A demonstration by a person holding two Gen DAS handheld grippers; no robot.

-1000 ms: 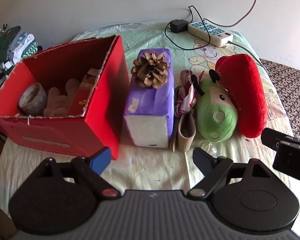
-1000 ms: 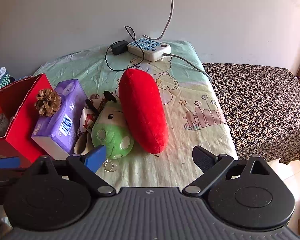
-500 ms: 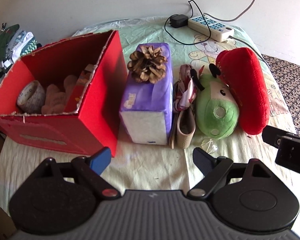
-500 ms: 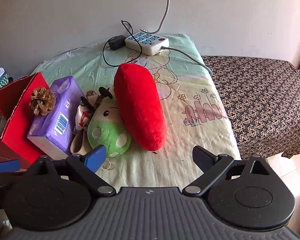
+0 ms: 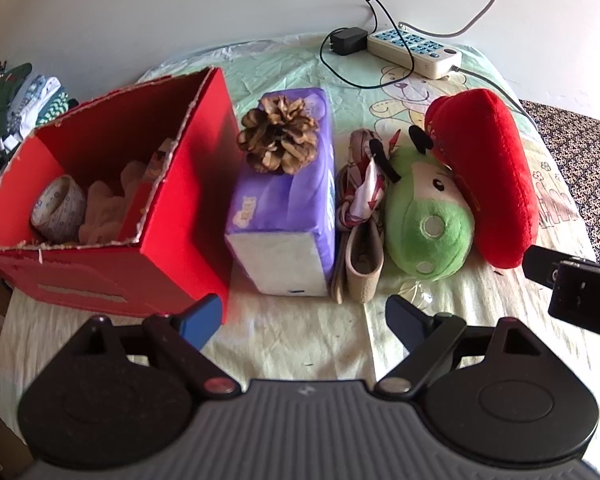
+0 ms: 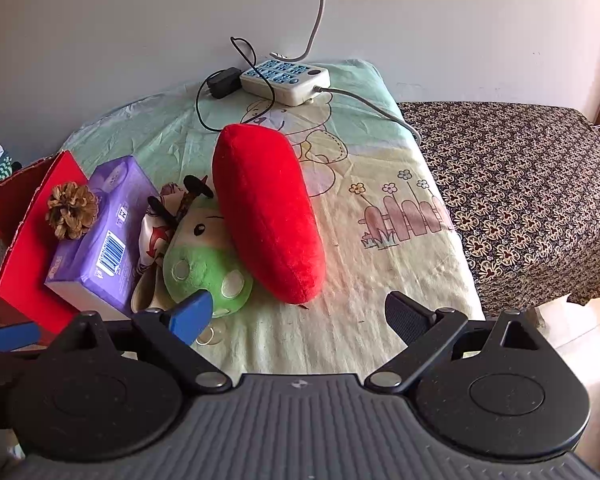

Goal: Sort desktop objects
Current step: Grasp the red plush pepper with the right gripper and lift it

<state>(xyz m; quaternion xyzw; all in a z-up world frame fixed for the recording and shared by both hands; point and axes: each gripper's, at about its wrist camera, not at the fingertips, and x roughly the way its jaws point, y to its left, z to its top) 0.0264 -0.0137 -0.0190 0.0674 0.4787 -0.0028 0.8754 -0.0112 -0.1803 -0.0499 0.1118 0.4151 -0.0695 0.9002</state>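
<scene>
A red cardboard box point(image 5: 168, 240) stands at the left with a tape roll point(image 5: 58, 208) and beige items inside. Beside it lies a purple tissue pack point(image 5: 284, 208) with a pine cone point(image 5: 278, 140) on top. To its right lie a patterned cloth and beige pouch point(image 5: 362, 216), a green plush toy point(image 5: 428, 228) and a red plush cushion point(image 5: 492, 172). My left gripper point(image 5: 304, 316) is open and empty, just in front of the tissue pack. My right gripper point(image 6: 298, 314) is open and empty, in front of the red cushion point(image 6: 268, 216) and green plush point(image 6: 204, 272).
A white power strip point(image 5: 414, 50) with a black adapter point(image 5: 346, 40) and cables lies at the table's far edge by the wall. A brown patterned cloth point(image 6: 520, 196) covers a surface to the right. Folded clothes point(image 5: 16, 108) lie at the far left.
Both grippers have drifted slightly forward and towards the objects, which look a little larger and lower in view. Nothing was grasped or moved.
</scene>
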